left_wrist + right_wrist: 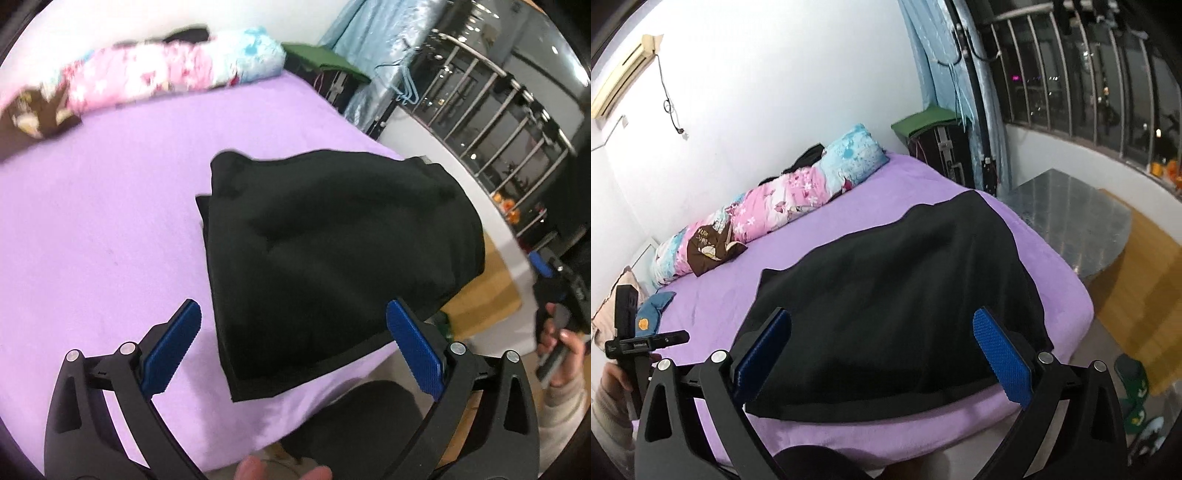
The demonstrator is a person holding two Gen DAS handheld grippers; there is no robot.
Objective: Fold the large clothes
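Nearest the cameras, the left gripper and right gripper both stand spread wide and empty above the bed's near edge. Beyond them the folded black garment lies by the near right corner; its hem overhangs and could slip off.

A folded black fabric garment lies mid-frame on a lilac fleece bedsheet. At the bottom, the left gripper with blue ridged pads hangs above it, jaws wide apart and empty. A rolled pink-and-turquoise floral quilt spans the upper left.
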